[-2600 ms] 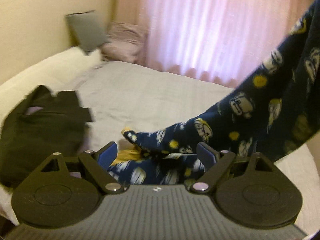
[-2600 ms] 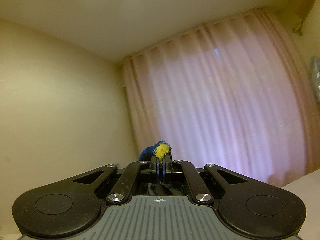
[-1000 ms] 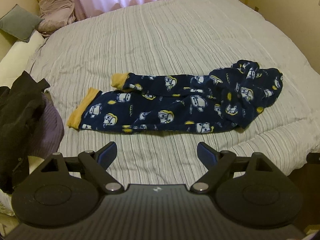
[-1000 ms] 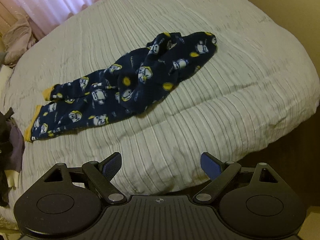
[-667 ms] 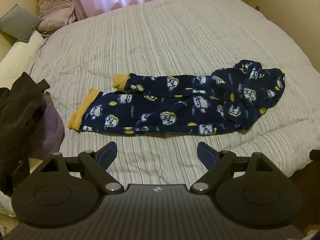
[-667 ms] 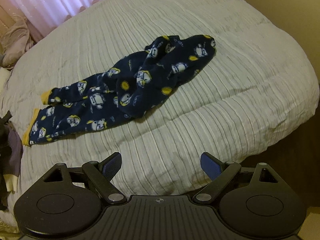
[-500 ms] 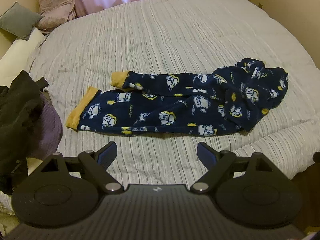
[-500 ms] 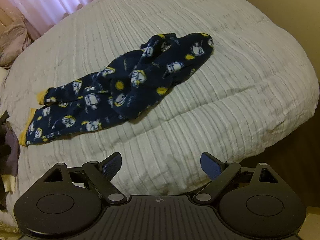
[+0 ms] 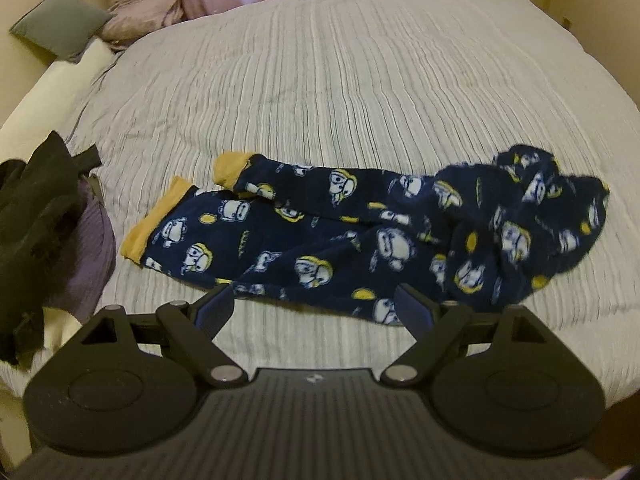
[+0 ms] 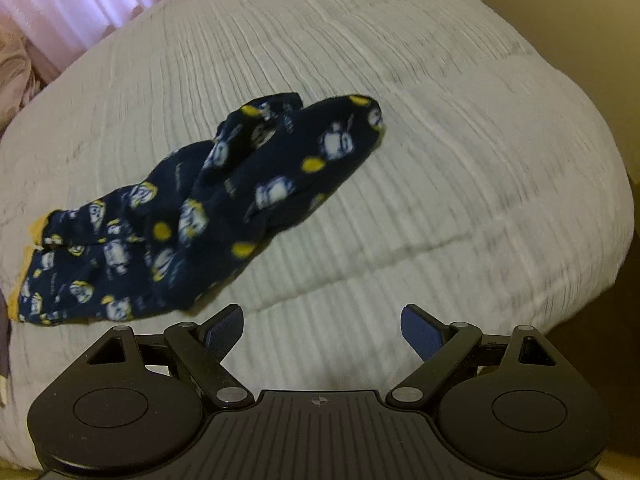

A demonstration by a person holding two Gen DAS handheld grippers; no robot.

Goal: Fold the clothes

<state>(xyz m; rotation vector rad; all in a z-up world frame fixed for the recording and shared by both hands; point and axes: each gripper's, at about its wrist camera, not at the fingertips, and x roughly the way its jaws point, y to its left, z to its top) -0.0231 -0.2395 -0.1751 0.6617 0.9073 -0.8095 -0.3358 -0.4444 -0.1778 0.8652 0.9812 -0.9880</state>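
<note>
Fleece trousers (image 9: 360, 232) lie lengthwise on the bed (image 9: 360, 60), the two legs side by side, the yellow cuffs (image 9: 160, 216) at one end and the waist part bunched at the other; this lets each claw reach one end. Left claw (image 9: 316, 312) and right claw (image 10: 322, 330) hover spread and empty, the trousers just ahead of each.

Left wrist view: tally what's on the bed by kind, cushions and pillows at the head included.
Navy printed pajama pants: 1
Heap of dark and purple clothes at the bed's left edge: 1 heap, separate pieces cannot be counted
Grey cushion: 1
Pink pillow: 1
White pillow: 1
Total: 5
</note>
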